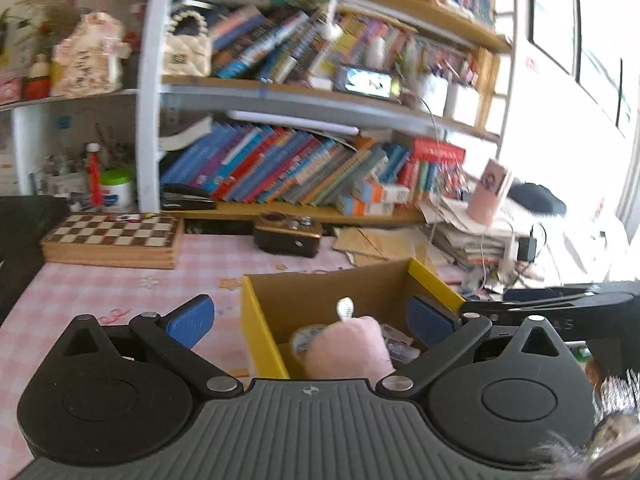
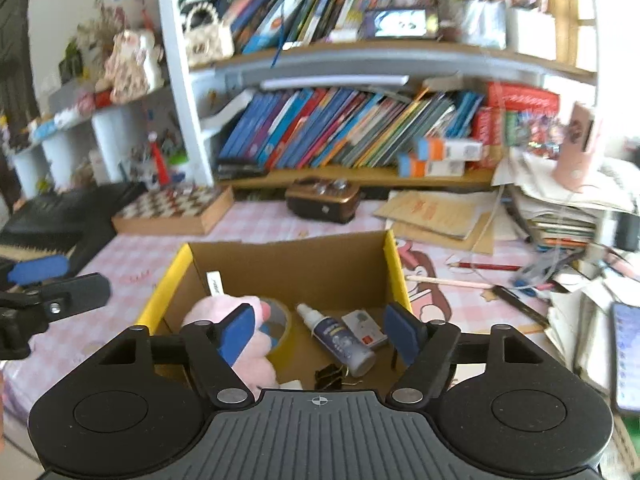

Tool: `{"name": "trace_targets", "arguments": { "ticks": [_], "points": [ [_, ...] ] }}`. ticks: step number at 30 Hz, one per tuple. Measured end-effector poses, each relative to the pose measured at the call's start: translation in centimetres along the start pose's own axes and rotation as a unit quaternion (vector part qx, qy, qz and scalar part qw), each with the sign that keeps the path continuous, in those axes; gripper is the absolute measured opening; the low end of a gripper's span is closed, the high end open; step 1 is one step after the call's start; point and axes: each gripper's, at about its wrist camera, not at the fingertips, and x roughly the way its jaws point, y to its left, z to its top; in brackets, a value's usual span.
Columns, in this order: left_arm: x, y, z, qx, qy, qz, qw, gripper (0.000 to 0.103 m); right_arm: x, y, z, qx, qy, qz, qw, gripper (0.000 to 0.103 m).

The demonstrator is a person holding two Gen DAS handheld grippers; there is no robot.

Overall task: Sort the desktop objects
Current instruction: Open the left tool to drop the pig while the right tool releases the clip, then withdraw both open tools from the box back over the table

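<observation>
A cardboard box [image 2: 394,264] with yellow rims stands on the pink checked tablecloth. Inside lie a pink plush toy [image 2: 256,364], a tape roll [image 2: 282,320], a small spray bottle [image 2: 340,340], a card [image 2: 364,330] and a black binder clip [image 2: 330,376]. My right gripper [image 2: 320,332] hovers open above the box's near side with nothing between its pads. My left gripper [image 1: 310,320] is wide open over the box's left wall [image 1: 260,320], with the plush toy [image 1: 348,346] lying below it, untouched. The left gripper [image 2: 56,280] also shows at the left edge of the right wrist view.
A chessboard box [image 2: 176,210] and a brown radio [image 2: 324,200] sit behind the box, below a crowded bookshelf [image 2: 360,132]. To the right are pencils [image 2: 484,267], piled papers [image 2: 560,208] and a phone [image 2: 626,356]. A black keyboard [image 2: 60,216] lies at left.
</observation>
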Motion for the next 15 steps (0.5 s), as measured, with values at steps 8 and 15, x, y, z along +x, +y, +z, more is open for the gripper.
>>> {"name": "trace_targets", "arguments": {
  "ticks": [8, 15],
  "points": [
    [-5.3, 3.1, -2.3, -0.028, -0.013, 0.025, 0.9992, 0.103, -3.3, 2.5, -2.7, 0.052, -0.013, -0.032, 0.998, 0.078],
    [-9.4, 5.0, -5.0, -0.04, -0.006, 0.035, 0.9986, 0.103, -5.4, 6.3, -6.2, 0.053, 0.007, -0.04, 0.998, 0.08]
  ]
}}
